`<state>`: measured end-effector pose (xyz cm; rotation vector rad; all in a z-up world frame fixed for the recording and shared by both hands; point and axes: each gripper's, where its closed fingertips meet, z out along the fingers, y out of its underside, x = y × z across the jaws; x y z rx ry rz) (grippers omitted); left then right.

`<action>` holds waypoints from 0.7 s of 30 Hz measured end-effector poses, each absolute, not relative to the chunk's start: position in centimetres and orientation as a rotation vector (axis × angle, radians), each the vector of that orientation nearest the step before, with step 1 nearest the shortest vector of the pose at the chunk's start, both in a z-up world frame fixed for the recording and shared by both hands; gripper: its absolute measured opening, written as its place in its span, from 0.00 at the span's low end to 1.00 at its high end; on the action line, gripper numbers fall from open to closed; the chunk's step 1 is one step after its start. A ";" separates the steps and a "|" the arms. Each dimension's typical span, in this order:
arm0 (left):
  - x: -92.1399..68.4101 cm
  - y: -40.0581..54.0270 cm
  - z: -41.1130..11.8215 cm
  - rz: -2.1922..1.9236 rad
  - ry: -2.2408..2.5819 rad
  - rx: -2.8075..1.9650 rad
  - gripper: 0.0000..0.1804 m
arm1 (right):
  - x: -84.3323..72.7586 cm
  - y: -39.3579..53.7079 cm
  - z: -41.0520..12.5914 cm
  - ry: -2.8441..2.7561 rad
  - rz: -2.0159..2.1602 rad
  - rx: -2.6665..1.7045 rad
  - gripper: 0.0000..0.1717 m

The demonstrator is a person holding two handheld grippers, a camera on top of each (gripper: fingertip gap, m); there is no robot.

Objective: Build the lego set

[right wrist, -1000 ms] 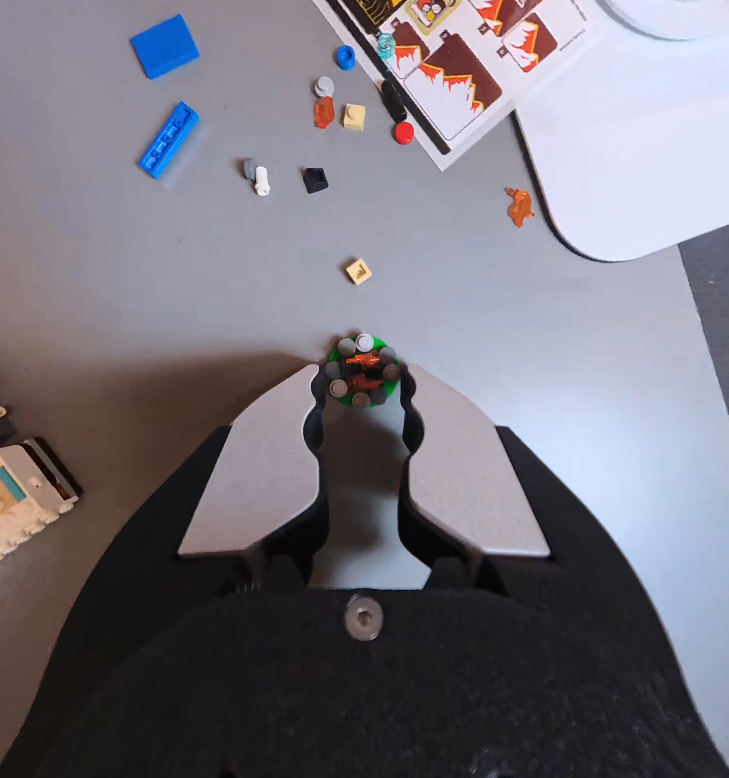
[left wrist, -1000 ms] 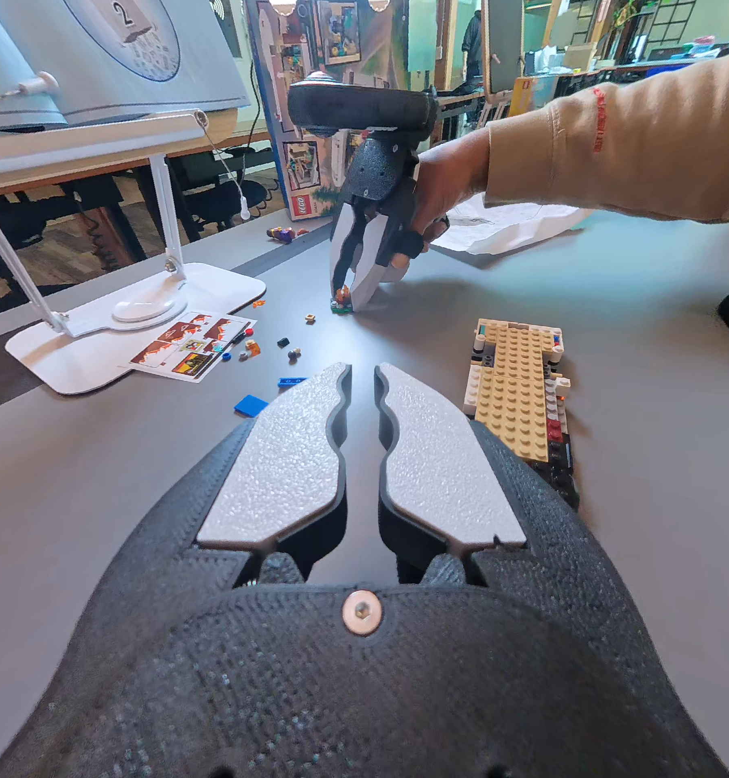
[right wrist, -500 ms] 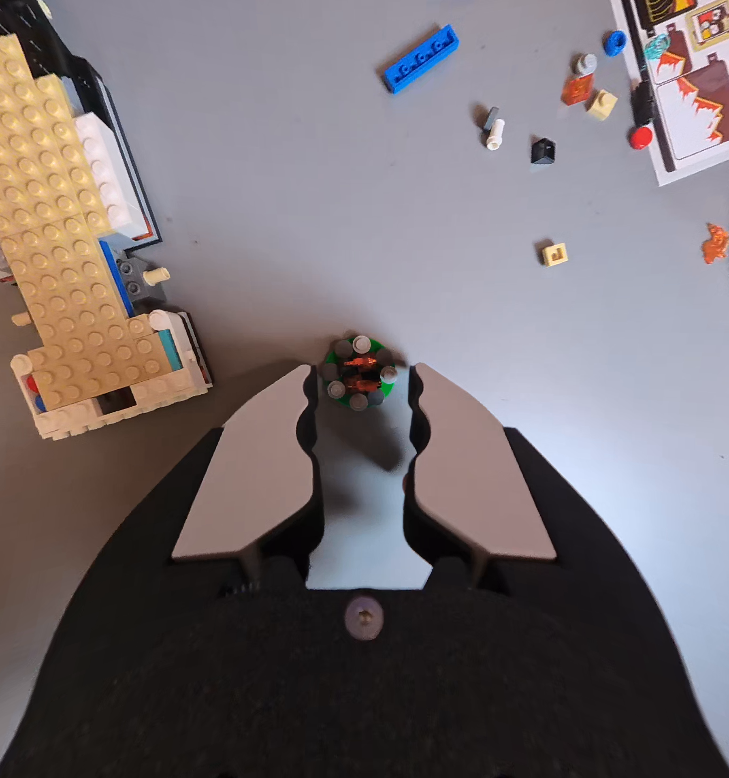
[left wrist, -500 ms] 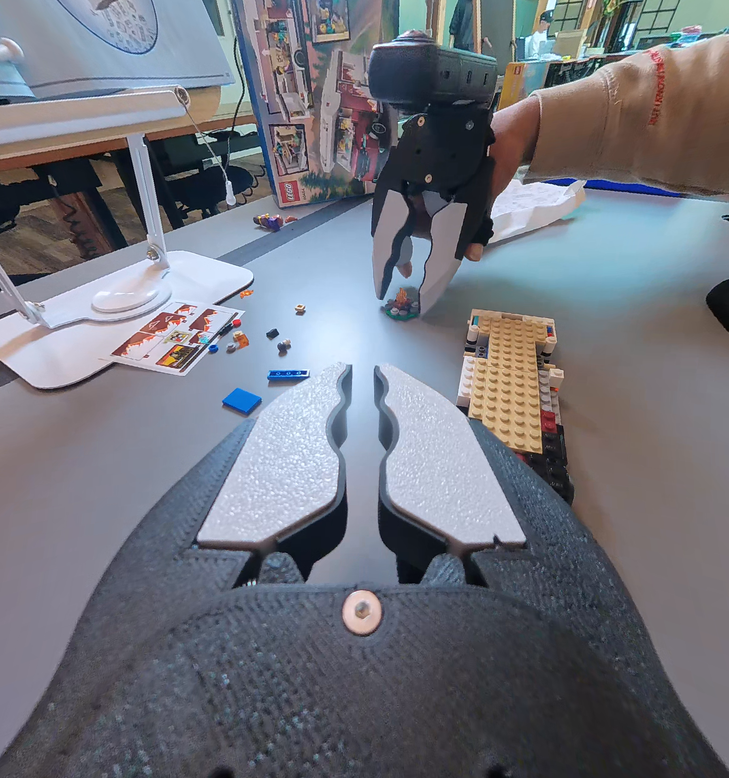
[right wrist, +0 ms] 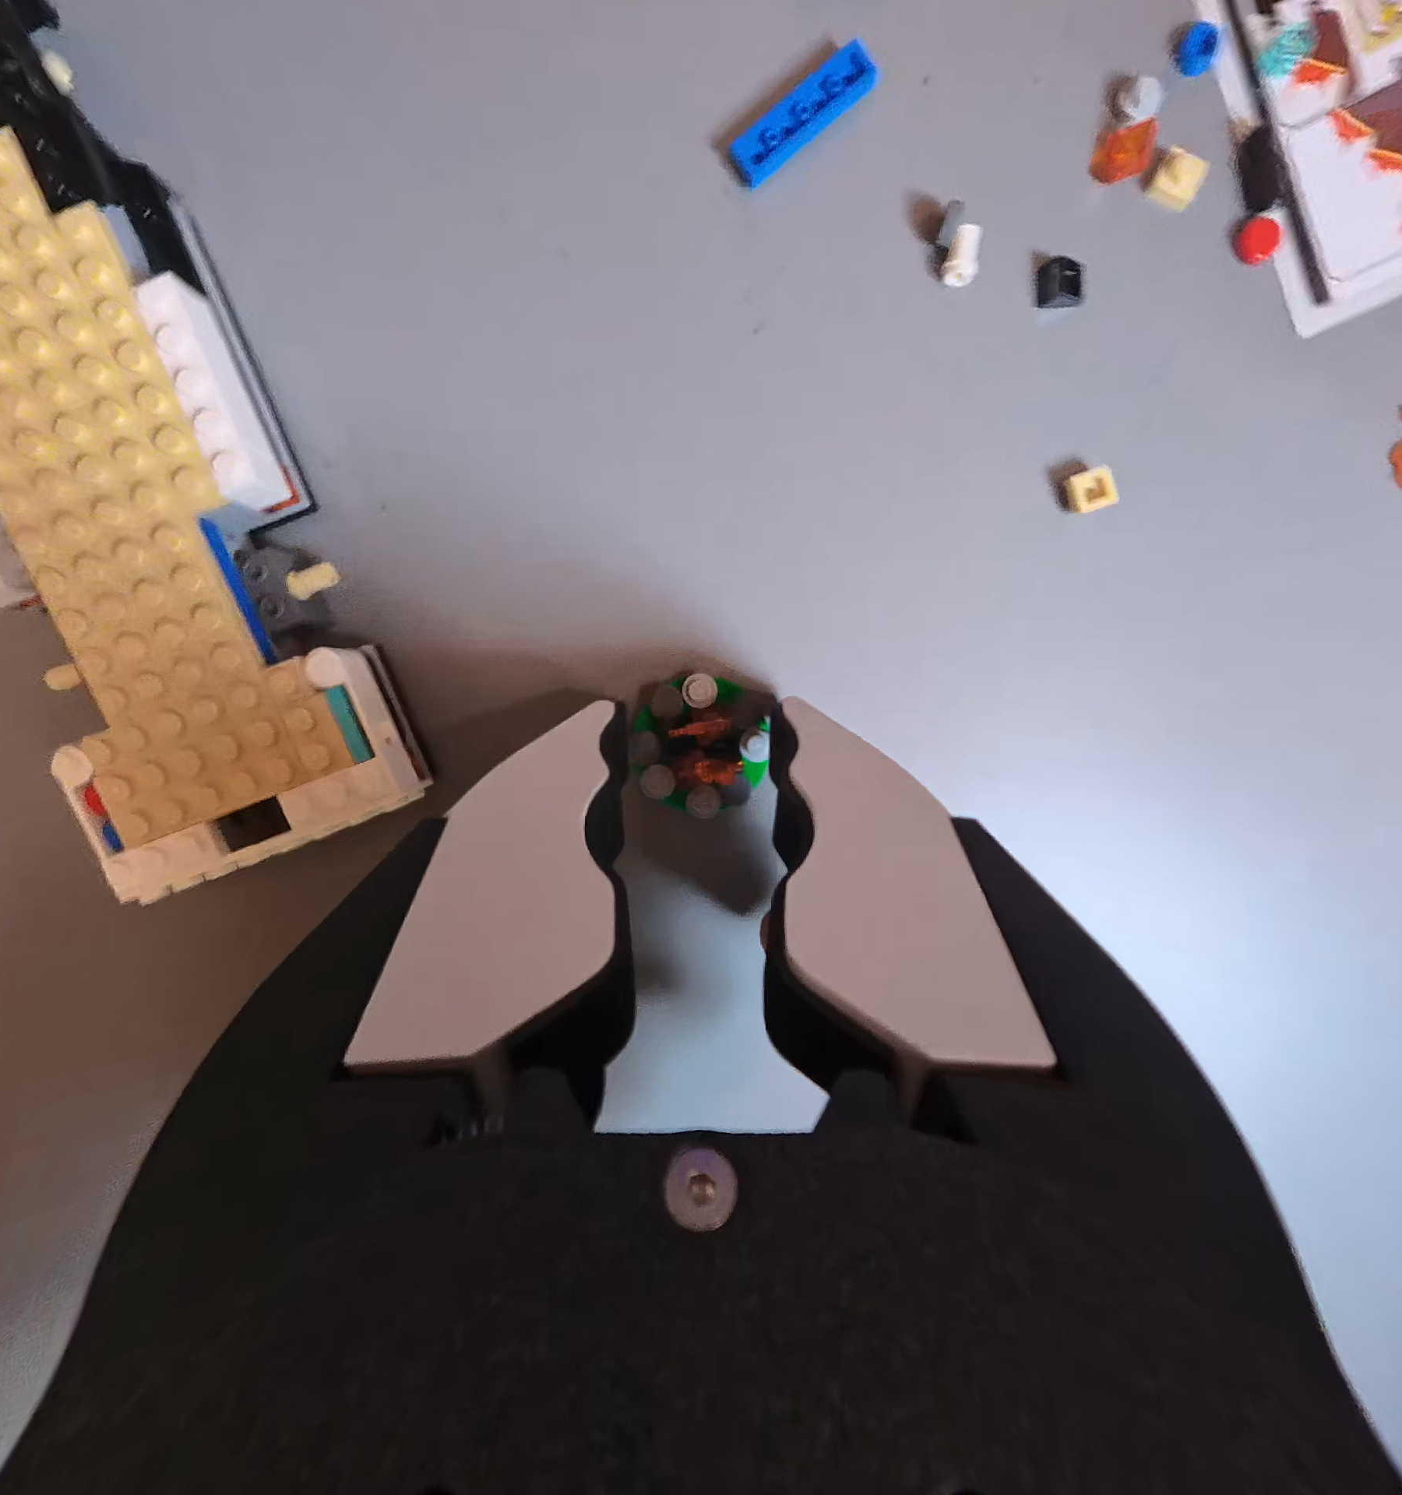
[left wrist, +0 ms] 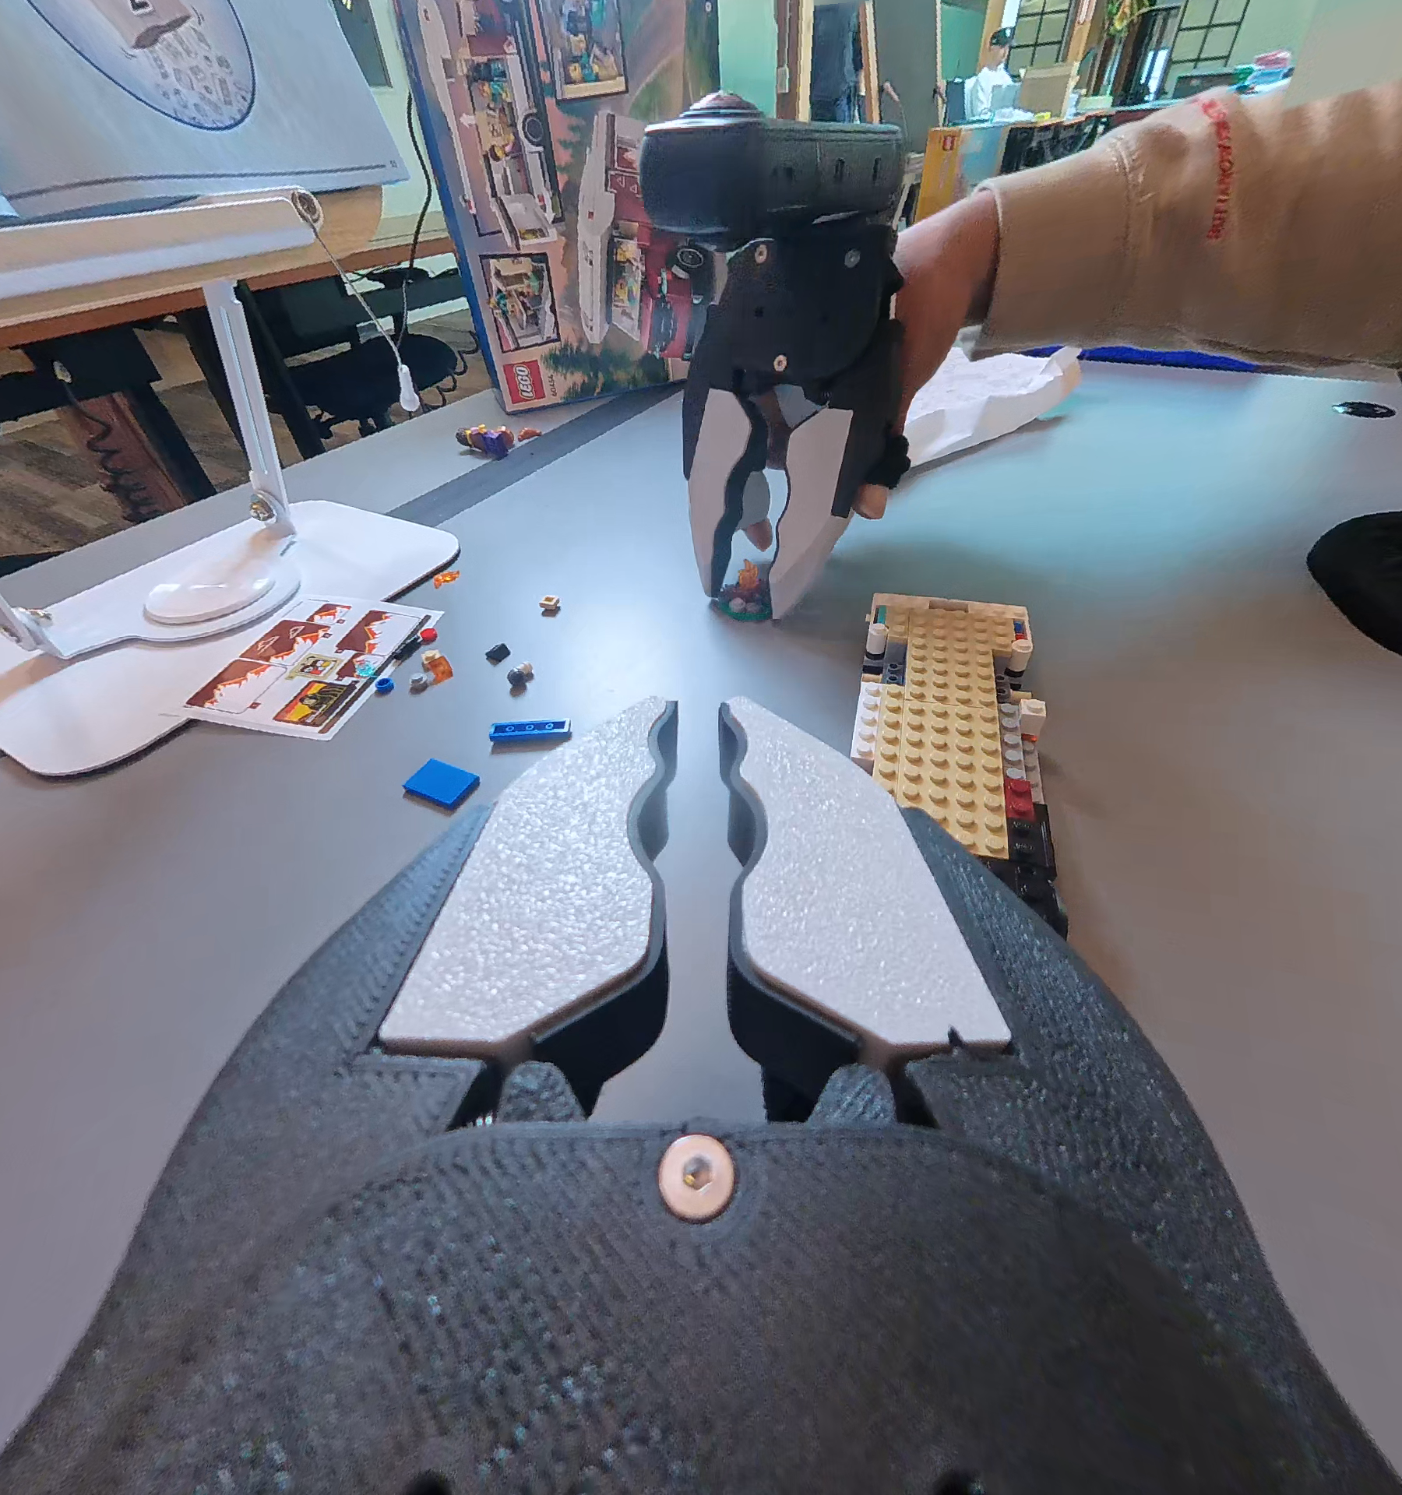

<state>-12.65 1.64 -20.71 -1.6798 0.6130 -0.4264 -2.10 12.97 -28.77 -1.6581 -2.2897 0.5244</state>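
Holding your left gripper (left wrist: pixel 698 712) low and flat over the grey desk (left wrist: pixel 196 890), you had its jaws nearly together, with only a thin gap and nothing in them. I think it sat there to be out of the way of your other hand.

Just beside its right finger lay the tan brick build (left wrist: pixel 957 728). That finger hid the build's near black end. A blue flat tile (left wrist: pixel 441 782) and a blue long piece (left wrist: pixel 529 730) lay just to the left.

A bit farther out, your right gripper (right wrist: pixel 698 720) pointed straight down. Its jaws were closed on the little fire piece (right wrist: pixel 698 748), a round green plate with grey studs and orange flames. Both pads looked pressed on the plate's rim. The piece sat on the desk, close to the far end of the tan build. I think you came from above so the tips could fit on each side of such a small thing. That view was a little blurry, so the touch was hard to be sure of.

Small loose bits lay by the sticker sheet (left wrist: pixel 301 671), too tiny to name. The sheet lay partly on the white stand (left wrist: pixel 196 582), which was cut off at the left edge. Far back stood a big picture box (left wrist: pixel 552 202). A black thing (left wrist: pixel 1386 582) at the right edge was cut off too.
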 end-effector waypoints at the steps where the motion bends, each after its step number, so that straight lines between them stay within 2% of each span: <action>1: -12.6 1.6 -20.8 -0.430 0.614 -1.681 0.05 | -2.0 12.7 -28.8 -2.350 0.522 -1.621 0.18; 6: -12.6 1.6 -20.9 -0.444 0.614 -1.687 0.05 | -1.5 12.0 -28.4 -2.496 0.498 -1.522 0.18; 10: -12.4 1.5 -20.8 -0.465 0.615 -1.685 0.05 | -1.1 12.2 -27.1 -2.307 0.489 -1.675 0.28; 18: -12.0 1.2 -21.0 -0.497 0.631 -1.687 0.05 | -0.3 11.4 -28.0 -1.849 0.660 -2.028 0.30; 21: -11.9 1.1 -21.0 -0.493 0.637 -1.687 0.05 | -0.8 11.7 -27.9 -1.843 0.689 -2.027 0.27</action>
